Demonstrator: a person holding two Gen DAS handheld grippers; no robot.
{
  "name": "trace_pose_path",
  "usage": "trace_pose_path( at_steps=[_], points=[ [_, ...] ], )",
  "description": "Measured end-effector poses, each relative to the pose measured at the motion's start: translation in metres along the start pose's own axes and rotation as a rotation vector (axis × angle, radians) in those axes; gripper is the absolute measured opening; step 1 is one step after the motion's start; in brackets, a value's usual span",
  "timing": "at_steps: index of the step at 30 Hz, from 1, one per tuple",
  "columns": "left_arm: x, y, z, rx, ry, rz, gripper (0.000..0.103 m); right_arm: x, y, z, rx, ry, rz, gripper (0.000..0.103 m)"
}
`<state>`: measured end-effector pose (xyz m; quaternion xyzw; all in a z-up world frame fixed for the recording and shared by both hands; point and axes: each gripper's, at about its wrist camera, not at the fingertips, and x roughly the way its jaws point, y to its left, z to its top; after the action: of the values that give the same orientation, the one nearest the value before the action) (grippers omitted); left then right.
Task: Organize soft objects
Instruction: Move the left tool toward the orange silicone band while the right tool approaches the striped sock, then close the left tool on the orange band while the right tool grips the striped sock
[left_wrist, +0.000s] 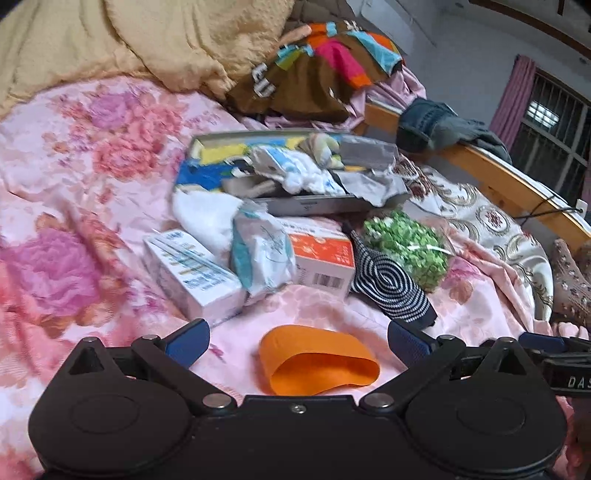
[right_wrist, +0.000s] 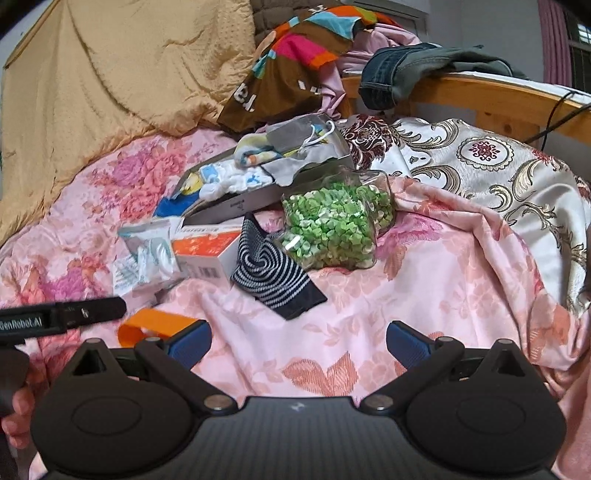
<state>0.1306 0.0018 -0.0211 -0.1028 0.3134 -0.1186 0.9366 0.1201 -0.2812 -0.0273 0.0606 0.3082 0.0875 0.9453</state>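
Observation:
An orange soft cup (left_wrist: 317, 363) lies on its side on the pink floral bedspread (left_wrist: 74, 206), between the fingers of my open, empty left gripper (left_wrist: 295, 341). A striped dark sock (left_wrist: 391, 284) lies just beyond it, also in the right wrist view (right_wrist: 269, 271). A grey box (left_wrist: 295, 173) holds several cloths and soft items (right_wrist: 236, 181). My right gripper (right_wrist: 297, 341) is open and empty above bare bedspread (right_wrist: 369, 314), with the orange cup (right_wrist: 151, 325) at its left finger.
A white box (left_wrist: 192, 273), a wipes pack (left_wrist: 262, 254), an orange box (left_wrist: 325, 258) and a jar of green pieces (right_wrist: 332, 229) lie before the grey box. A tan blanket (left_wrist: 129, 40), colourful clothes (left_wrist: 317, 70) and jeans on the wooden bed rail (right_wrist: 480, 96) are behind.

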Motion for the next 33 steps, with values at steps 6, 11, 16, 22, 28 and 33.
trace_pose_path(
  at_steps=[6, 11, 16, 22, 28, 33],
  points=[
    [0.029, 0.008, 0.002, -0.044, 0.090, -0.064, 0.102, 0.017, 0.001, 0.002, -0.024, -0.032, -0.018, 0.103],
    [0.046, 0.018, 0.001, -0.078, 0.158, -0.103, 0.102, 0.037, -0.004, 0.010, -0.041, -0.076, -0.015, 0.103],
    [0.055, 0.028, 0.004, -0.133, 0.206, -0.163, 0.102, 0.058, -0.007, 0.017, -0.016, -0.078, 0.068, 0.103],
    [0.061, 0.037, 0.006, -0.212, 0.232, -0.209, 0.102, 0.078, 0.003, 0.016, -0.070, -0.055, 0.094, 0.100],
    [0.066, 0.041, -0.001, -0.268, 0.231, -0.207, 0.102, 0.091, 0.004, 0.014, -0.079, -0.032, 0.101, 0.093],
    [0.064, 0.044, -0.003, -0.311, 0.206, -0.201, 0.098, 0.095, 0.000, 0.015, -0.044, -0.016, 0.153, 0.090]
  ],
)
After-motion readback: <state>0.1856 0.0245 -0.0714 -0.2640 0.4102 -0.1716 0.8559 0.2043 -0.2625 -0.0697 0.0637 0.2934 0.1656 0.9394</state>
